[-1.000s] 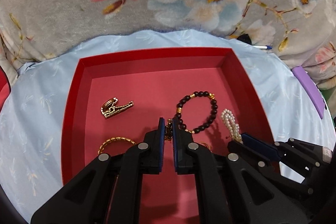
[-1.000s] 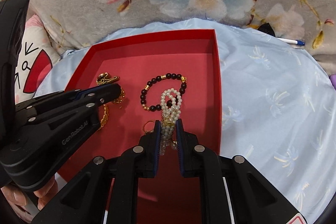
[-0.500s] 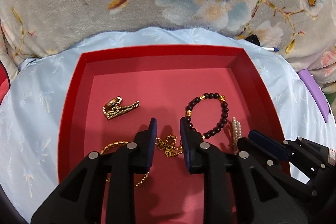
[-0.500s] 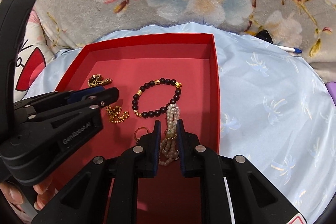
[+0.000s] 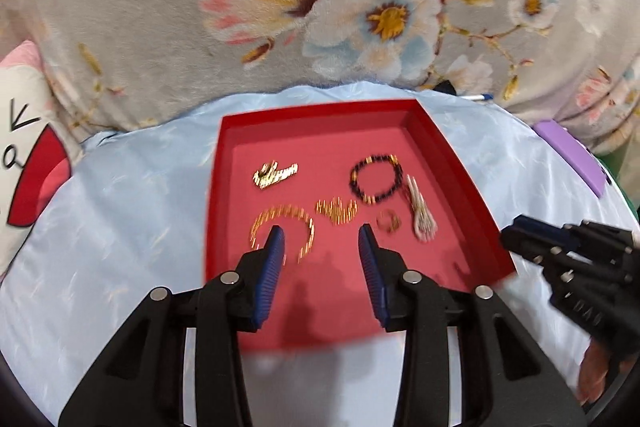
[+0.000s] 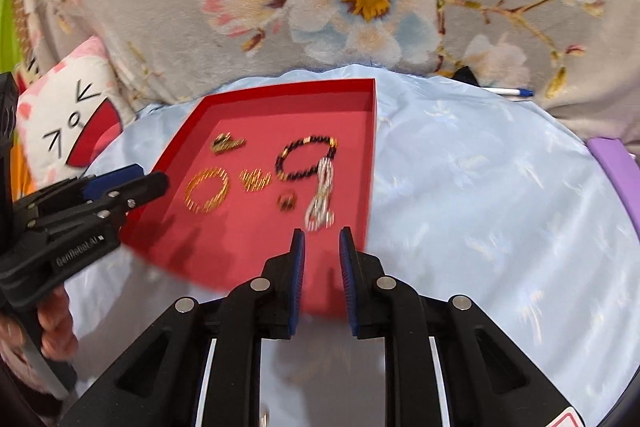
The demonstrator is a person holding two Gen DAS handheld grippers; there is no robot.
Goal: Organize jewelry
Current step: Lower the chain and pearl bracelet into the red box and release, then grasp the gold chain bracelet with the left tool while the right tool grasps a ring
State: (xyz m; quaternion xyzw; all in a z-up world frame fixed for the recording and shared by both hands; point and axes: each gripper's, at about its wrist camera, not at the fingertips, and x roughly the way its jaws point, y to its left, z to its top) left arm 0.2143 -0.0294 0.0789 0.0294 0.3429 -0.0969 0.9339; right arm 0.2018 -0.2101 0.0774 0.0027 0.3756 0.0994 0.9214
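Observation:
A red tray (image 5: 460,163) (image 6: 176,147) lies on a pale blue cloth. In it lie a gold clasp piece (image 5: 275,174) (image 6: 227,143), a gold ring bracelet (image 5: 282,227) (image 6: 207,189), a gold chain (image 5: 337,211) (image 6: 256,179), a dark bead bracelet (image 5: 376,178) (image 6: 306,158), a small ring (image 5: 389,221) (image 6: 286,203) and a pearl strand (image 5: 420,211) (image 6: 322,201). My left gripper (image 5: 322,247) is open and empty above the tray's near part. My right gripper (image 6: 322,247) is open and empty just behind the pearl strand.
A grey floral blanket (image 5: 320,7) rises behind the cloth. A cartoon cushion (image 6: 72,115) sits at the left. A purple object (image 5: 572,155) lies at the right edge. A pen (image 6: 508,91) lies at the back right.
Both grippers opened wider and pulled back and up from the tray. The gold chain and the pearl strand now lie loose in the tray.

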